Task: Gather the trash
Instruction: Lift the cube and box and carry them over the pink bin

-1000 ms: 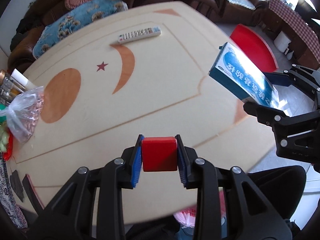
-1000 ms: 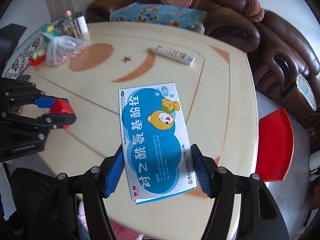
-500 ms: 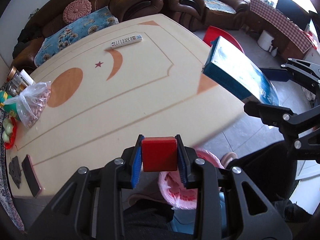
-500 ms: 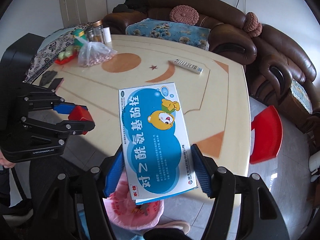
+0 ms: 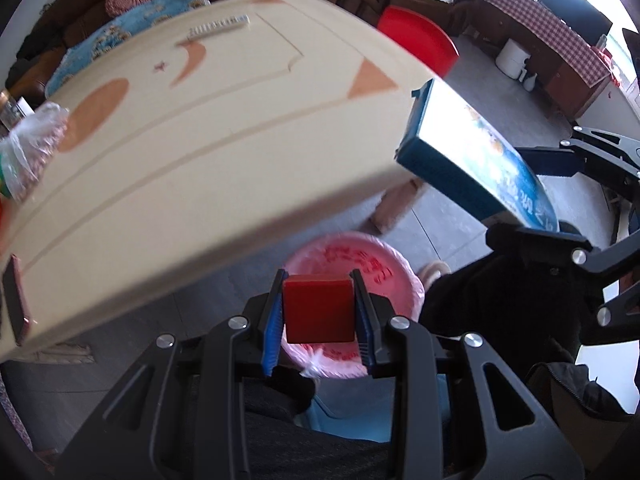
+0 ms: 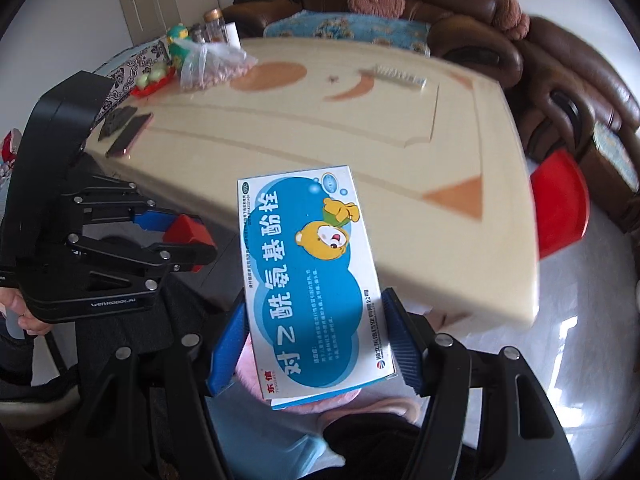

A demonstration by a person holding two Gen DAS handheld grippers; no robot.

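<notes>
Medicine box [image 6: 316,280]: "对乙酰氨基酚栓"

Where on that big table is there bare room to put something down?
The table is bare across its wide middle and near edge, between the remote and the phone. It is crowded only at the far left corner, around the plastic bag and bottles.

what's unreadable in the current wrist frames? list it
- Pink-lined bin, left wrist view: its inside is blocked by the red block in the left gripper; contents unknown.
- The same bin, right wrist view: mostly behind the blue medicine box in the right gripper.
- Remote and table, both views: motion-blurred, buttons illegible.
- Box's small print, right wrist view: too small.
</notes>
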